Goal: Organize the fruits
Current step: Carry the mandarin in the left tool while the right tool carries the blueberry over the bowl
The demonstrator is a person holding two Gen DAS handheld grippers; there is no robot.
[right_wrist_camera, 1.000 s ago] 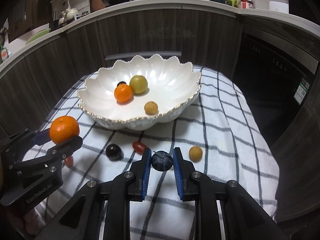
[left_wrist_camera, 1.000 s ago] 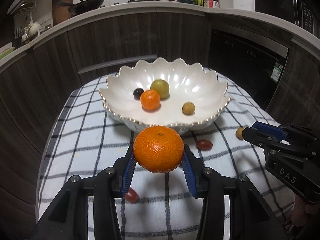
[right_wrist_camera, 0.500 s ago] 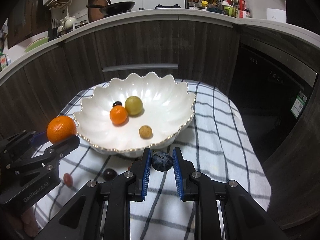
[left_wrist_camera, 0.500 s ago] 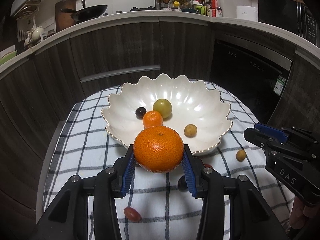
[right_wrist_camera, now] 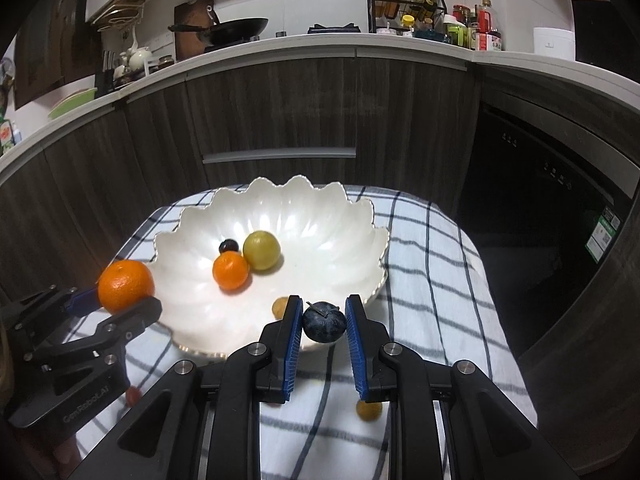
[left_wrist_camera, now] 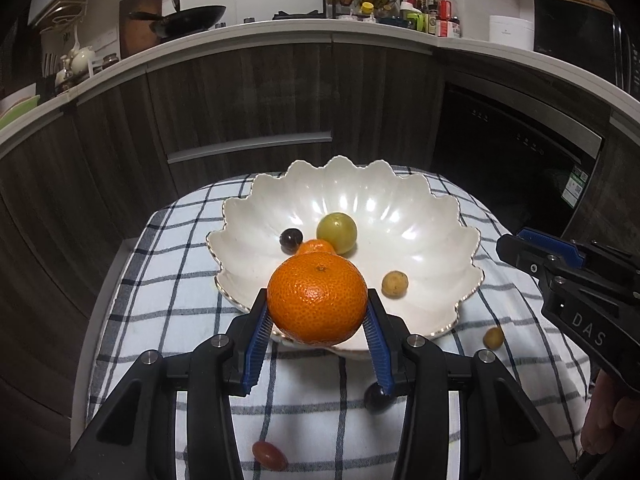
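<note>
Kitchen: dark cabinets and a white counter behind a checked cloth [left_wrist_camera: 168, 280] with a scalloped white bowl [left_wrist_camera: 436, 216] on it.
Left gripper [left_wrist_camera: 318, 312]: clamped on a large orange [left_wrist_camera: 318, 304], now over the bowl's 6 o'clock rim; a second ago it hung short of the bowl.
Right gripper [right_wrist_camera: 323, 322]: pinched on a dark plum [right_wrist_camera: 323, 321], likewise carried up to the rim.
Meaning: both fruits look ready to drop in.
Loose fruit: a red one [left_wrist_camera: 269, 455], a dark one [left_wrist_camera: 376, 397] and a yellow one [left_wrist_camera: 493, 337] lie on the cloth.
Writing: "DAS" on the right gripper, "GenRoboLAI", roughly, on the left.
</note>
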